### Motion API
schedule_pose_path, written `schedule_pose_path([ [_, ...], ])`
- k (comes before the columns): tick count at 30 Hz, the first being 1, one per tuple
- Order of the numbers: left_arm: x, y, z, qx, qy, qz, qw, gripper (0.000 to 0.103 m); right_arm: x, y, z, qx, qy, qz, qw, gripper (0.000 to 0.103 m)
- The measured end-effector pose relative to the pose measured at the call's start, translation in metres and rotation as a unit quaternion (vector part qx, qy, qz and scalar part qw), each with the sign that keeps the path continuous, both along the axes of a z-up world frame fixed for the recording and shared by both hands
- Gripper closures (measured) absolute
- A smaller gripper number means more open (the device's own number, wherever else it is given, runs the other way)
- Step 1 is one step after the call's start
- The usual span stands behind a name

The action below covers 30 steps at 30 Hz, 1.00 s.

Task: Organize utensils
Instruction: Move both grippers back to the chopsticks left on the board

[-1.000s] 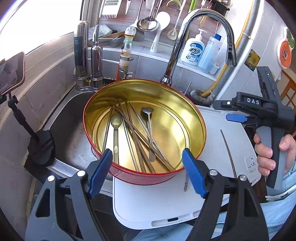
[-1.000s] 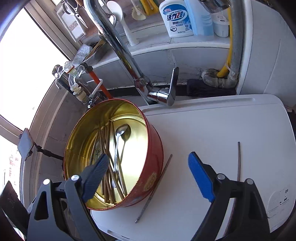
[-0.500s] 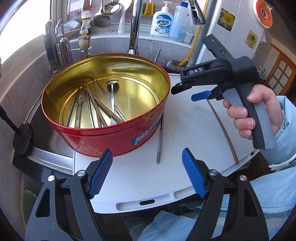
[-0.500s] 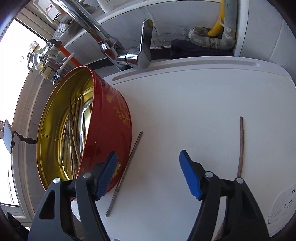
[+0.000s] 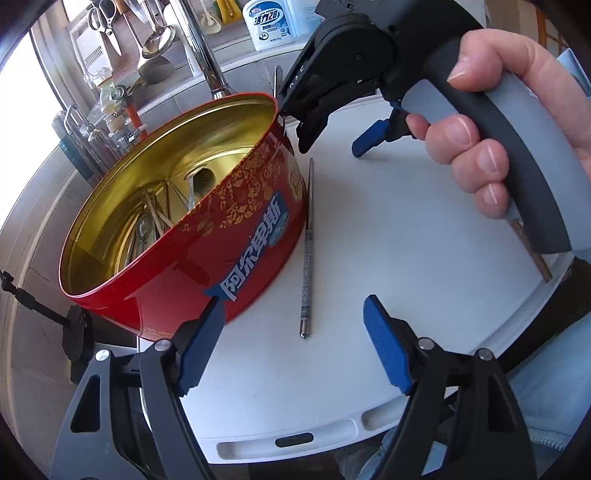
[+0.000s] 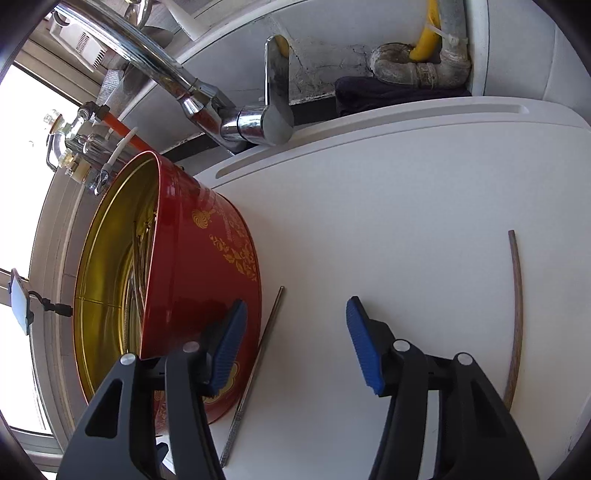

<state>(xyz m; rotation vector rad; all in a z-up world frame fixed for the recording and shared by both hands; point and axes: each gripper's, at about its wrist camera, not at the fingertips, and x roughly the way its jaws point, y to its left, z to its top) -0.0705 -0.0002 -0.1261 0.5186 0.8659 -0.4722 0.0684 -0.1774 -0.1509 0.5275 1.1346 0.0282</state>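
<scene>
A round red tin [image 5: 236,236] with a gold inside holds several chopsticks and spoons [image 5: 159,218]. It stands on the left part of a white board [image 5: 388,258]. A metal chopstick [image 5: 307,251] lies on the board beside the tin; it also shows in the right wrist view [image 6: 255,373]. A brown wooden chopstick [image 6: 517,314] lies at the board's right side. My left gripper [image 5: 291,343] is open, low over the metal chopstick's near end. My right gripper [image 6: 295,343] is open, low over the board, just right of the metal chopstick and the tin [image 6: 207,280].
A chrome tap [image 6: 236,122] stands behind the board. Detergent bottles [image 5: 266,22] and hanging ladles [image 5: 155,33] line the back ledge. The sink lies under and left of the tin. A phone on a stand [image 6: 20,302] is at the far left.
Both grippers have dropped lower and moved right, from over the tin to over the board and the metal chopstick. The right gripper has come close in front of the left camera.
</scene>
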Motion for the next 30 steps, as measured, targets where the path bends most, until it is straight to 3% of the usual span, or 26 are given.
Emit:
schedule_pose_path([
  [3, -0.001, -0.006, -0.002, 0.017, -0.008, -0.007, 0.9998, 0.027, 0.0, 0.002, 0.001, -0.006, -0.006, 0.009, 1.0, 0.049],
  [8, 0.004, -0.011, -0.007, 0.031, -0.002, -0.01, 0.9995, 0.027, 0.002, 0.012, 0.001, -0.059, -0.028, 0.059, 0.996, 0.048],
  [16, 0.012, -0.02, -0.009, -0.002, 0.016, -0.024, 0.9996, 0.028, -0.001, 0.02, -0.001, -0.142, -0.036, 0.098, 0.984, 0.048],
  [20, 0.022, -0.026, -0.01, -0.032, 0.063, -0.03, 0.997, 0.032, -0.01, 0.0, 0.001, -0.114, -0.023, 0.08, 0.99, 0.048],
  [23, 0.031, -0.03, -0.012, -0.074, 0.12, -0.041, 0.9891, 0.033, -0.022, -0.013, 0.008, -0.107, -0.026, 0.074, 0.991, 0.048],
  [30, 0.04, -0.052, -0.016, -0.074, 0.125, -0.05, 0.9881, 0.033, -0.049, -0.037, 0.017, -0.087, -0.036, 0.069, 0.993, 0.048],
])
